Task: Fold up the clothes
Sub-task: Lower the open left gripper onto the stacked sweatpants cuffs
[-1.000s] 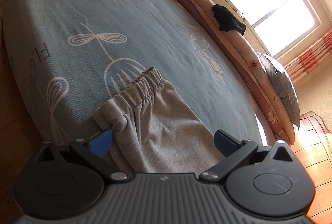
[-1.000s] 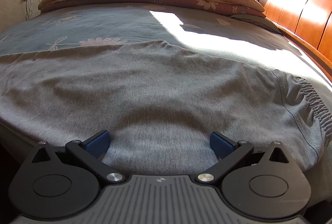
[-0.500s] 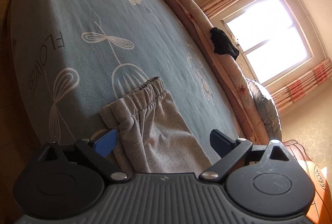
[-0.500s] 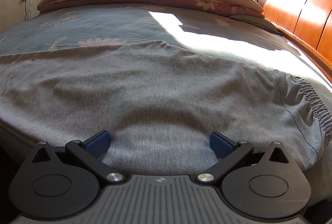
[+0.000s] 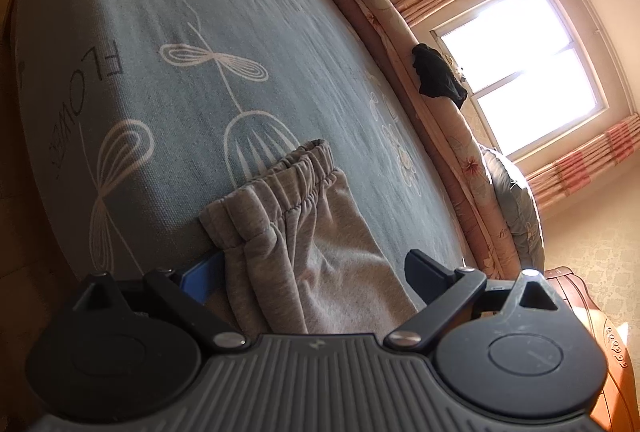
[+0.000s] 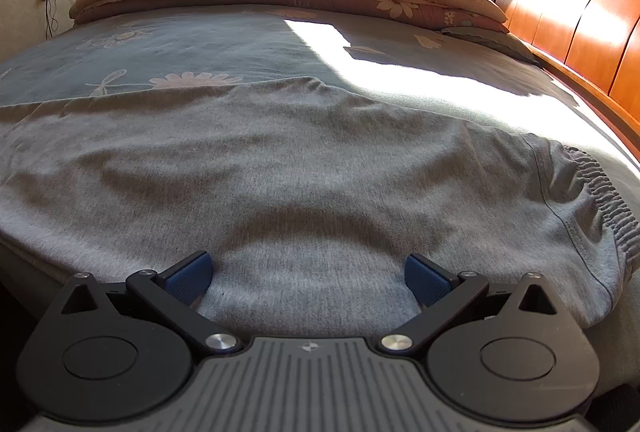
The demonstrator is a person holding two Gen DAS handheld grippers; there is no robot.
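Grey cotton sweatpants spread flat on blue floral bedsheet for folding, L gripper & R gripper both wide open astride near edge, gripping nothing.

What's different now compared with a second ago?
The left gripper has tilted and dipped toward the grey trousers' cuff, its jaws closing slightly but still open around the fabric, gripping nothing. The right gripper stays open over the trousers' waist end, unmoved.
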